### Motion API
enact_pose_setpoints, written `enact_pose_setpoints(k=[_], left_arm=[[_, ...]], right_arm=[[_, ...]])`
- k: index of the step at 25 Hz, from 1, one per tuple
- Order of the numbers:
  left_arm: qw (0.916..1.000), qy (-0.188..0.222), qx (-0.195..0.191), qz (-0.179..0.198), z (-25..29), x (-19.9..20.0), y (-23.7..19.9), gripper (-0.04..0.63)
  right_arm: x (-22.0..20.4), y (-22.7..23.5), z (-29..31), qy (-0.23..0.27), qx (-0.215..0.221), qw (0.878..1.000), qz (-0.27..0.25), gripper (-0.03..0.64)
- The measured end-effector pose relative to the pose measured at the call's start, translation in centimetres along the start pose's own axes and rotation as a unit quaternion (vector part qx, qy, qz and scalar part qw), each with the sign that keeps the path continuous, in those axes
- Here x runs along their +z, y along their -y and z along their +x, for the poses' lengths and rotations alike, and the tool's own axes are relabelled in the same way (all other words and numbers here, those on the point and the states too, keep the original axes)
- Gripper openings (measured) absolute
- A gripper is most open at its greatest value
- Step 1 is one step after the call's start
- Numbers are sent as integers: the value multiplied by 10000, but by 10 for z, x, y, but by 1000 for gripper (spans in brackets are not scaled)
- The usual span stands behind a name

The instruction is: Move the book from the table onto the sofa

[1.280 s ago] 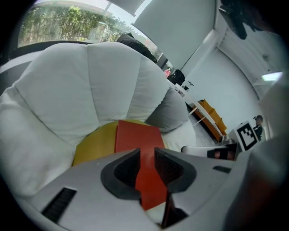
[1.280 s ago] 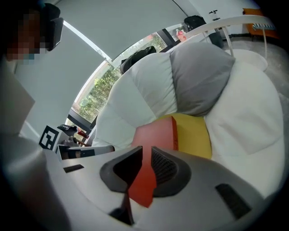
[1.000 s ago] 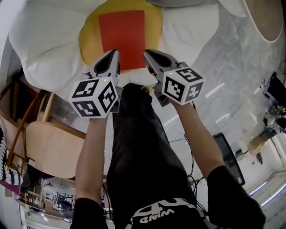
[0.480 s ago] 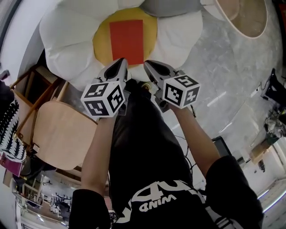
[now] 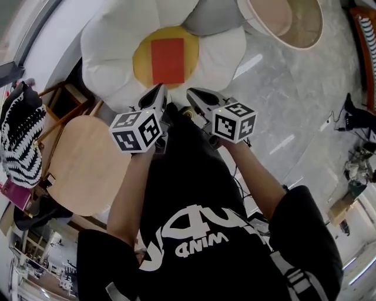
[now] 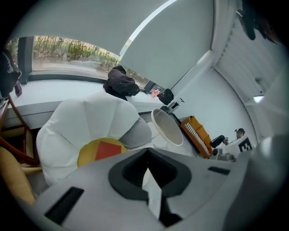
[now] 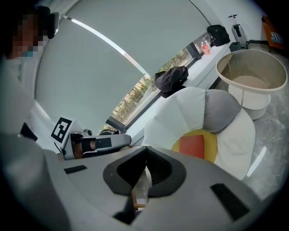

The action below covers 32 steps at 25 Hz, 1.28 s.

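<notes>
Flower-shaped sofa (image 5: 111,47) beneath red book (image 5: 168,61); left gripper (image 5: 159,91) and right gripper (image 5: 194,94) empty, jaws together.

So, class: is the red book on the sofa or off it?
On: the red book lies flat on the yellow centre of the sofa.

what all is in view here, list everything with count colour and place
book: one, red, flat on the sofa's yellow centre
sofa: one, flower-shaped, white petals, top of head view
cushion: one, grey, on the sofa's far side
round tub: one, beige, right of the sofa
chair: one, light wood, left of the person
striped cloth: one, black and white, far left
dark bundle: one, black, window ledge behind the sofa
left gripper: grey, shut, empty
right gripper: grey, shut, empty
</notes>
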<state>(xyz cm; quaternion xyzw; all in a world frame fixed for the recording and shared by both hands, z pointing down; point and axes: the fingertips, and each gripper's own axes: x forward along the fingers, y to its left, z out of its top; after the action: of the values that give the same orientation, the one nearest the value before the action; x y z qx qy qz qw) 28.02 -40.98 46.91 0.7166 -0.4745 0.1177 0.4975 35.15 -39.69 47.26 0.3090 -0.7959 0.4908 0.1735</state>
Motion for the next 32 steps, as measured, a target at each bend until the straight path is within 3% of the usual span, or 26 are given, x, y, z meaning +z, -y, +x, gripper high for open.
enact_pose_setpoints(k=[6, 17, 26, 32], left_arm=[[9999, 56, -38, 121, -60, 11, 32, 9], [9970, 207, -536, 522, -145, 22, 95, 9], [9908, 230, -898, 988, -182, 23, 136, 11], [9821, 531, -1092, 1440, -197, 44, 160, 9]], right_arm=[[9, -56, -43, 211, 185, 9996, -91, 2], [12, -136, -105, 507, 429, 9971, -375, 2], [28, -174, -143, 890, 452, 9923, -736, 2], [47, -188, -165, 1205, 437, 9849, -1164, 2]])
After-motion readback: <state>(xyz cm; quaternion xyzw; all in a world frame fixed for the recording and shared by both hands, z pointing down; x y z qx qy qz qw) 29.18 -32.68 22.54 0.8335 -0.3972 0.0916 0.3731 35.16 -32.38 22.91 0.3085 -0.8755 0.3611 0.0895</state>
